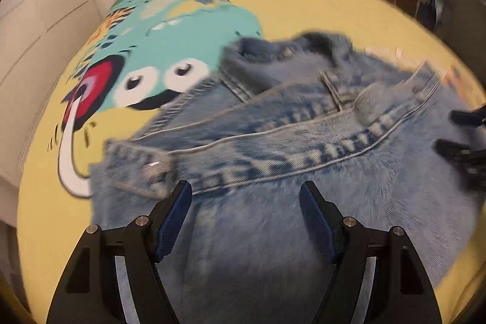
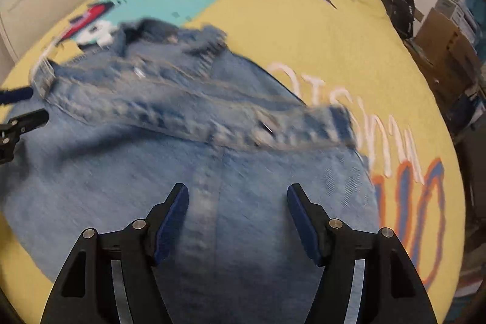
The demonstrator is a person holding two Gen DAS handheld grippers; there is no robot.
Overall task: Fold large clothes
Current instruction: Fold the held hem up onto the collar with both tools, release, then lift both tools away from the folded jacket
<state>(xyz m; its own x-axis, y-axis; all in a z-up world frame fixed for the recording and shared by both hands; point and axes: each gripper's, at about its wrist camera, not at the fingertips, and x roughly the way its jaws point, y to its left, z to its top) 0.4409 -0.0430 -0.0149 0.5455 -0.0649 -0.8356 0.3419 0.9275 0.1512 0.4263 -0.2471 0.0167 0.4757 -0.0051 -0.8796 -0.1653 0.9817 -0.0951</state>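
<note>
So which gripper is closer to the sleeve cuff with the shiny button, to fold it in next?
Probably the left gripper: the cuff lies right beside its open fingers. The right gripper hangs open over the jacket's plain middle instead.

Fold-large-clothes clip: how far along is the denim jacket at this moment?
Done: the denim jacket lies on the yellow bedspread with its sleeves folded across the body. In hand: nothing; the left tool and right tool hang open above the cloth. Left: it is still a wide, loose shape, so at least one more fold looks needed.
</note>
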